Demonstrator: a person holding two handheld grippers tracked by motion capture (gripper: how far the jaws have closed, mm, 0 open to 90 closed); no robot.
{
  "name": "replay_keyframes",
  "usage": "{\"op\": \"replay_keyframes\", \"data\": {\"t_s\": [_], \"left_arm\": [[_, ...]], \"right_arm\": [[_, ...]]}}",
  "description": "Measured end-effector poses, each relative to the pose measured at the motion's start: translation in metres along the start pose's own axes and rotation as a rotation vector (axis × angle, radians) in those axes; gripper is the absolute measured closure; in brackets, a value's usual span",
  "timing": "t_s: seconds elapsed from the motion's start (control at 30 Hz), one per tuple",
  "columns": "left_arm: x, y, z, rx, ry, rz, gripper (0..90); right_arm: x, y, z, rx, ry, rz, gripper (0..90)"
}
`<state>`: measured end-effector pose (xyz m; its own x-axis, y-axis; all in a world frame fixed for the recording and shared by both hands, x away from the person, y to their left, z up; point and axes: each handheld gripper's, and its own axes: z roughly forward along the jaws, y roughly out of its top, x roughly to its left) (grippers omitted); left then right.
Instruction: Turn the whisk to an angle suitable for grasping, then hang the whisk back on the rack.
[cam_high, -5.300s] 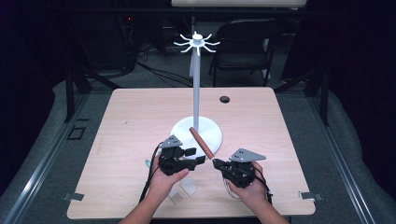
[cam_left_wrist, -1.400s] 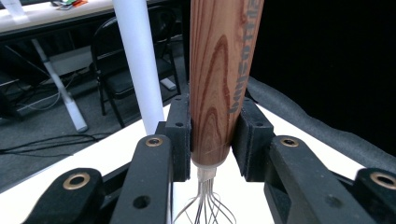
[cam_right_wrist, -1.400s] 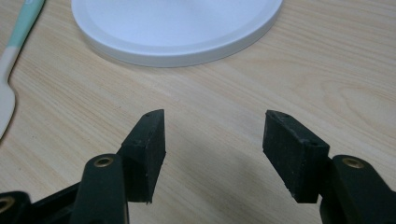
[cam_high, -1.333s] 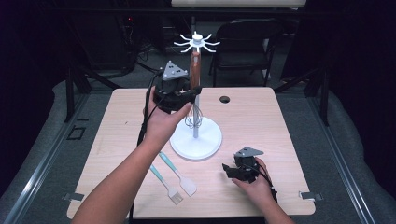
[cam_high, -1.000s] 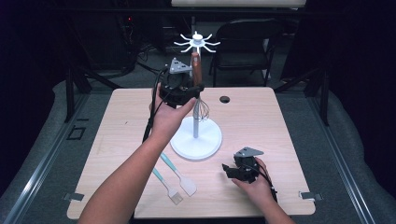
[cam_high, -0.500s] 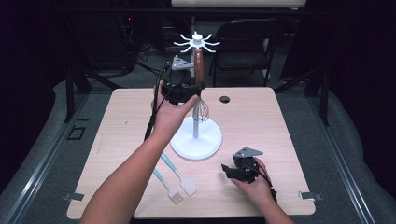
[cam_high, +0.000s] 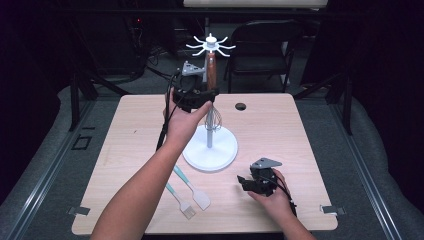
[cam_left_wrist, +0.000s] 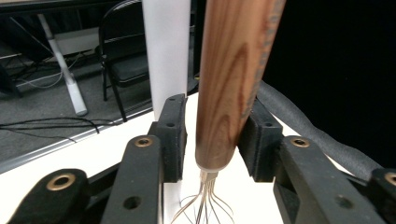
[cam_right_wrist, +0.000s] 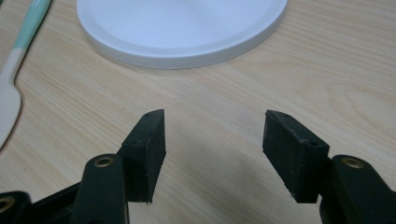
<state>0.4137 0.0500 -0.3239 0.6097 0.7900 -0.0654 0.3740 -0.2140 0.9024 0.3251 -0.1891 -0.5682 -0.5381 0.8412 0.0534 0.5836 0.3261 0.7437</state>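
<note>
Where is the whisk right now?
In the high view the whisk hangs upright from the white rack at the table's far side, beside its pole, between the left gripper's just-opened jaws.

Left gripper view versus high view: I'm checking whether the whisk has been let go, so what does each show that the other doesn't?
The left gripper view alone shows the gaps: the left gripper has just been opening, and its pads stand just clear of the whisk handle between them. The high view alone shows the rack's hooked top, where the whisk's handle reaches, the two spatulas on the table, and the right gripper resting there. Both show the whisk upright beside the rack's white pole, wires hanging down.
</note>
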Motion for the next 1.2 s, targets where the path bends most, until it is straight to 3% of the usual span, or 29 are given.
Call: {"op": "replay_keyframes", "data": {"t_s": [0.23, 0.53, 0.7, 0.73, 0.77, 0.9, 0.93, 0.97, 1.0, 1.07, 1.1, 1.13, 1.2], "left_arm": [[0.002, -0.016, 0.003, 0.001, 0.007, 0.008, 55.5], [0.006, -0.056, 0.0, 0.015, -0.004, 0.003, 52.0], [0.017, -0.088, -0.007, 0.016, -0.006, -0.023, 51.6], [0.022, -0.101, -0.01, 0.024, -0.008, -0.034, 51.3], [0.022, -0.101, -0.01, 0.024, -0.008, -0.034, 51.1], [0.037, -0.135, -0.018, 0.04, -0.007, -0.066, 50.9], [0.044, -0.15, -0.023, 0.049, 0.002, -0.079, 50.9], [0.044, -0.15, -0.023, 0.049, 0.002, -0.079, 50.9], [0.052, -0.166, -0.029, 0.051, 0.005, -0.099, 50.9], [0.056, -0.174, -0.032, 0.053, 0.011, -0.11, 51.2], [0.062, -0.188, -0.039, 0.064, 0.016, -0.126, 51.7], [0.065, -0.195, -0.041, 0.065, 0.021, -0.131, 52.4], [0.068, -0.201, -0.044, 0.073, 0.028, -0.129, 53.6]], "right_arm": [[-0.001, 0.0, -0.001, 0.003, -0.018, 0.0, 39.4], [-0.002, 0.0, -0.002, 0.004, -0.022, -0.005, 41.4], [-0.001, 0.0, -0.003, 0.002, -0.027, -0.012, 42.7], [-0.001, 0.0, -0.003, -0.005, -0.031, -0.015, 42.9], [-0.001, 0.0, -0.003, -0.005, -0.031, -0.015, 42.9], [-0.001, 0.001, -0.003, -0.013, -0.057, -0.038, 42.8], [-0.001, 0.001, -0.004, -0.015, -0.064, -0.039, 42.8], [-0.001, 0.001, -0.004, -0.015, -0.064, -0.039, 42.8], [-0.001, 0.002, -0.005, -0.019, -0.07, -0.045, 44.7], [-0.001, 0.003, -0.006, -0.016, -0.058, -0.037, 45.5], [-0.002, 0.002, -0.006, -0.008, -0.067, -0.032, 46.0], [-0.004, 0.004, -0.008, 0.026, -0.079, -0.06, 47.1], [-0.004, 0.002, -0.007, 0.002, -0.059, -0.036, 49.7]]}}
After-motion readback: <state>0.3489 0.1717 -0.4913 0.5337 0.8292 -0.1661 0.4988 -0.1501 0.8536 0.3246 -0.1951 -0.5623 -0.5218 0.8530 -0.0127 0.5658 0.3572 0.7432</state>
